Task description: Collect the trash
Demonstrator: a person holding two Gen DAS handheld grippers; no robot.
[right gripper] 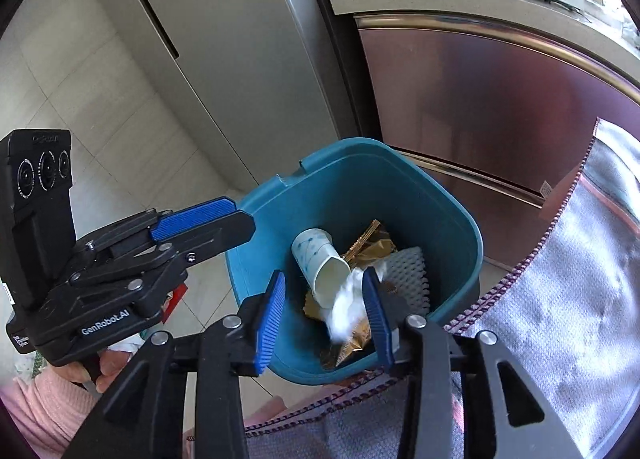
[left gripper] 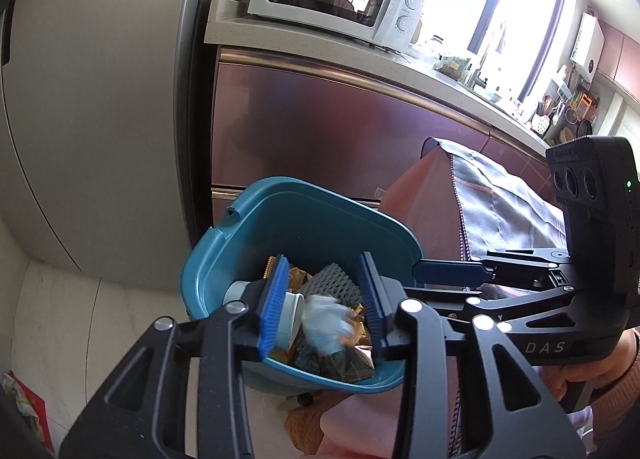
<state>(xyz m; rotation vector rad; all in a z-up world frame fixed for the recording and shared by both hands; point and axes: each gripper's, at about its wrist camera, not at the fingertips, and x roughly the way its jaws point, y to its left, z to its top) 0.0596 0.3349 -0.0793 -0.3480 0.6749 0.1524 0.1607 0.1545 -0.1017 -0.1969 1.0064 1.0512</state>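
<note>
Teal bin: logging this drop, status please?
Both jaws open, nothing gripped. White tissue wad blurred over teal bin, with paper cup, wrappers, foam net inside. Nothing blocking.

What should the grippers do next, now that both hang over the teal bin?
Probably lift both clear and look for more trash. The left gripper and right gripper are open, and the white tissue wad looks blurred, likely dropping into the teal bin beside the paper cup.

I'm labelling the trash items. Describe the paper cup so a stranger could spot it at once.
Find the teal bin on the floor before the reddish cabinet. Inside, the paper cup lies on its side among gold wrappers, beside white foam netting. It alone is a white cylinder with faint blue markings.
</note>
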